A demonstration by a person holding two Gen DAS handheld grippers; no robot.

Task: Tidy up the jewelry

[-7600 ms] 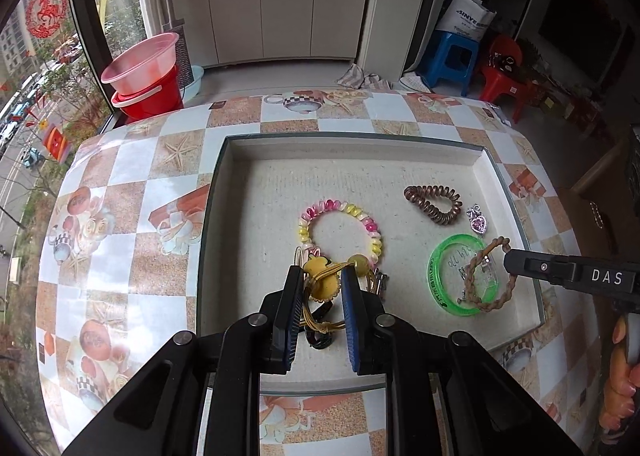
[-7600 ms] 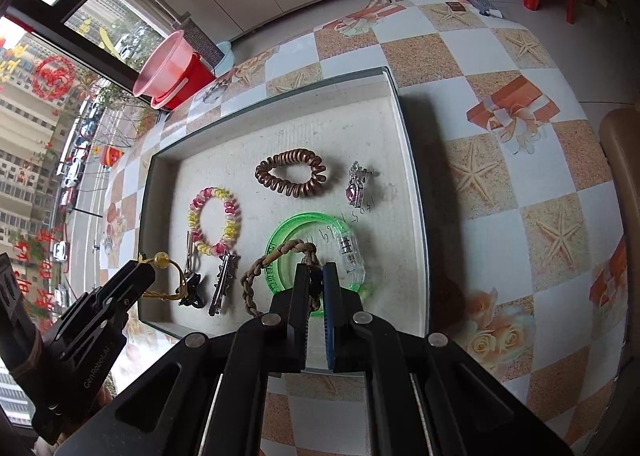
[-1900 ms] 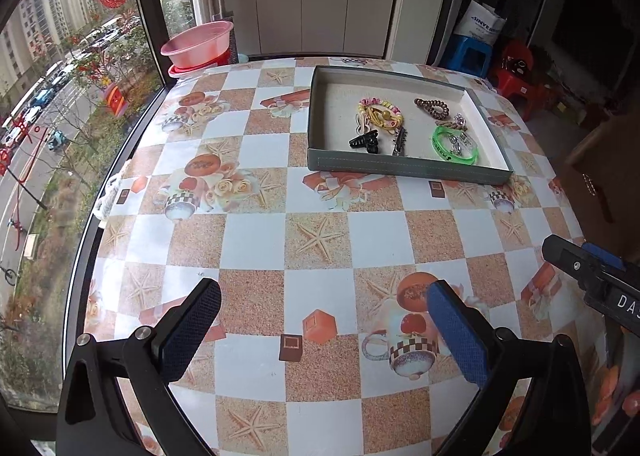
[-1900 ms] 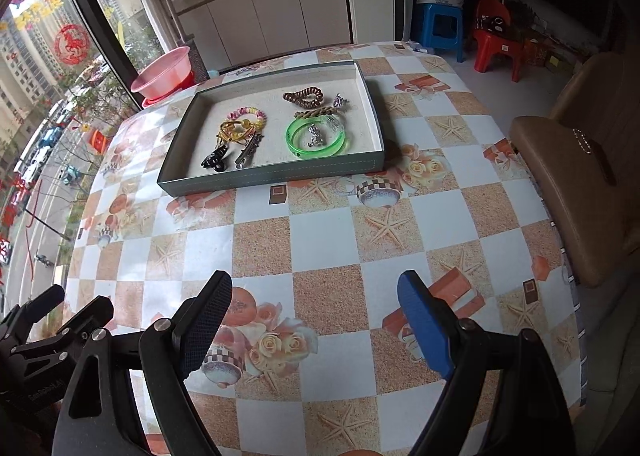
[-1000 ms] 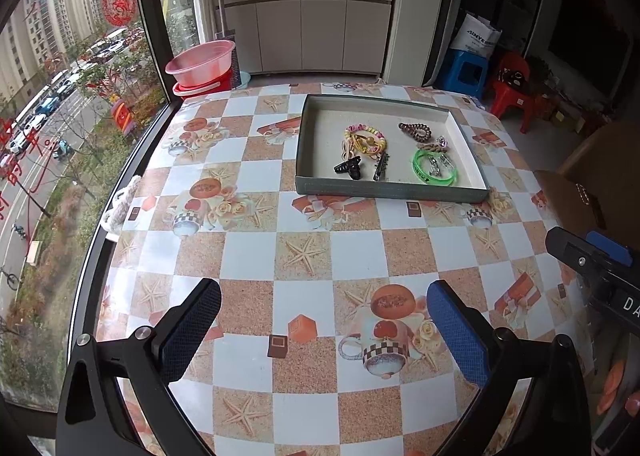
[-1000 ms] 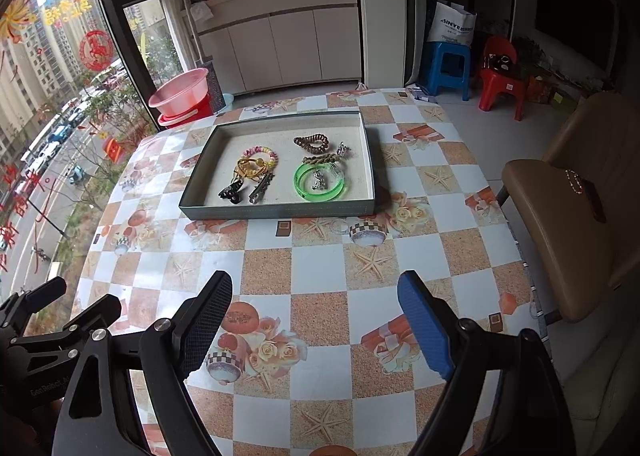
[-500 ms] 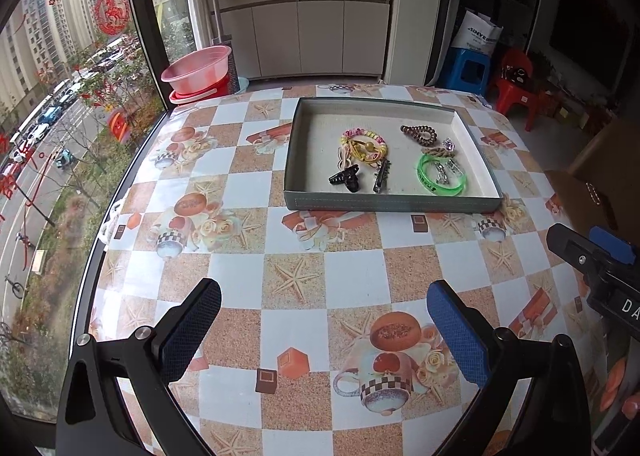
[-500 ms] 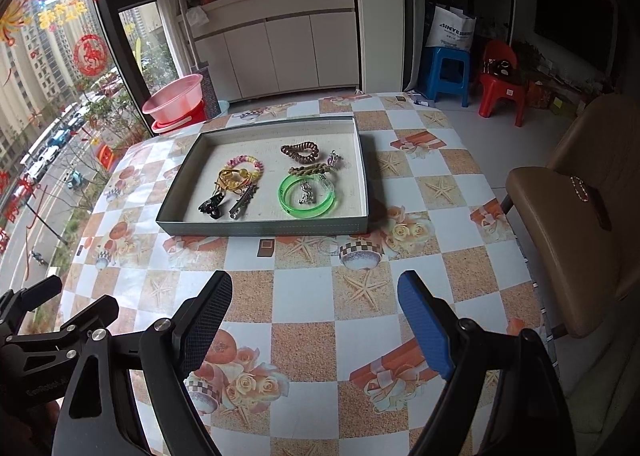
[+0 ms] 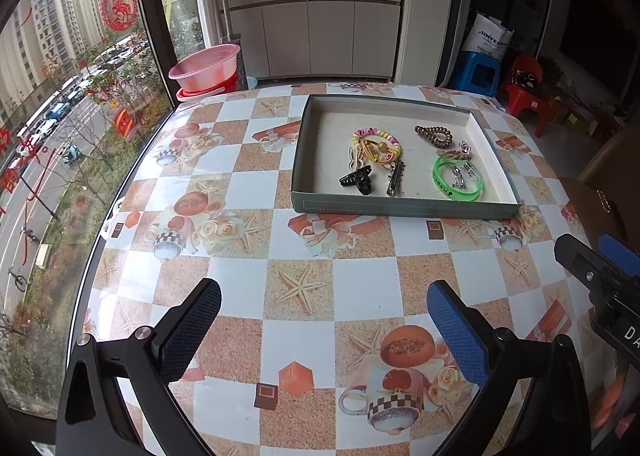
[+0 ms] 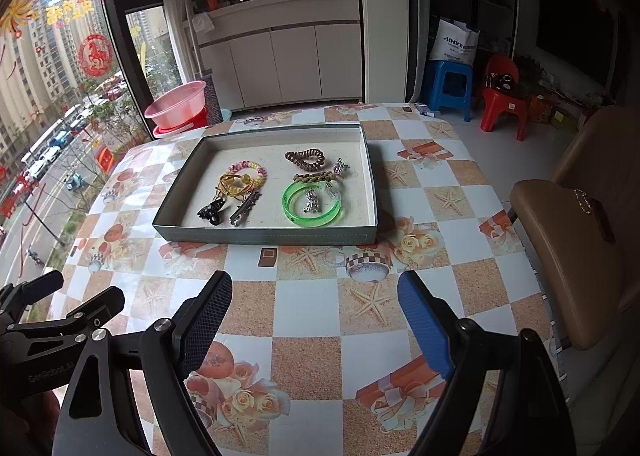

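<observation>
Bench point(image 9: 248, 184): glossy checkered oilcloth, starfish print.
Tray point(image 9: 404, 208): shallow grey rectangle, far centre; bead bracelet point(image 9: 376, 136), coil tie point(image 9: 434, 135), translucent green bangle point(image 9: 456, 178) inside.
Left gripper point(image 9: 324, 326): jaws released, empty.
Right gripper point(image 10: 314, 314): jaws released; tray nearer than 0.5 s ago.

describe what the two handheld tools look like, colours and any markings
Both are black, angular two-finger frames with silver screws. The left tool and right tool each carry textured pads: one dark blue-black, one bright blue. White lettering shows on their bodies, partly cut off. No cables or sleeves visible.
</observation>
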